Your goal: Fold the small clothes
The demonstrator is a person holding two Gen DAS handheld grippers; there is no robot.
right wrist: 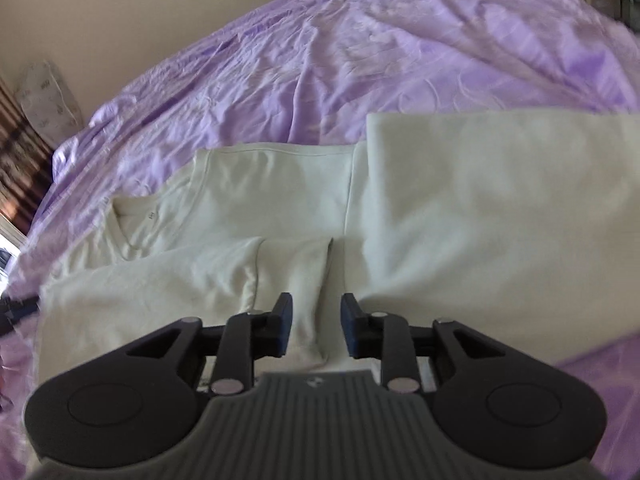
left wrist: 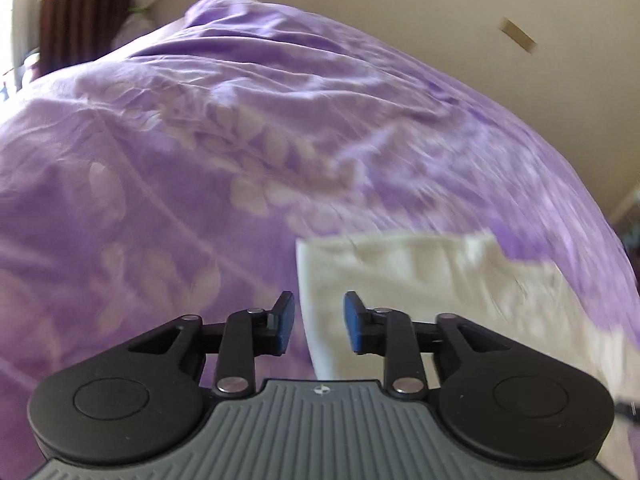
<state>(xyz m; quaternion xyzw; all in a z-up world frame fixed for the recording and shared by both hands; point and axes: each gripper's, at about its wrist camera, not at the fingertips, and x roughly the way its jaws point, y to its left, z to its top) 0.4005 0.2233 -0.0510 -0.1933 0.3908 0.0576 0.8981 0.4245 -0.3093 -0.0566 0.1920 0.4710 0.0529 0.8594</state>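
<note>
Cream cotton shirt [right wrist: 400,216] spread flat on purple floral bedsheet [right wrist: 360,60], partly folded: 1 sleeve [right wrist: 304,280] turned in over the body, V-neck collar [right wrist: 128,220] toward the left, a broad folded panel [right wrist: 500,184] lying over the right part. Sheet wrinkled, pale leaf print across it. Beige wall behind the bed in both views.

Right gripper [right wrist: 314,326] low over the near edge of the shirt, pointing down at the folded-in sleeve. Jaws partly apart, blue pads [right wrist: 285,328] facing each other. Sleeve cloth visible in the gap below them, not pinched; pads clear of the fabric as far as can be told.

Left gripper [left wrist: 319,326] over the bed's left part, tilted down. Jaws partly apart as well, blue pads [left wrist: 352,326] with nothing between them. Left edge of the shirt [left wrist: 420,280] directly beneath and just beyond the gap, running off to the right; purple bedsheet [left wrist: 180,140] under the left finger. Right side of this view smeared by motion blur, so details of the shirt's far edge not readable.

Brown and tan striped curtain [left wrist: 76,12] at upper left of the left view, bright window light beside it. Patterned white pillow [right wrist: 50,96] against the wall at the left of the right view.
</note>
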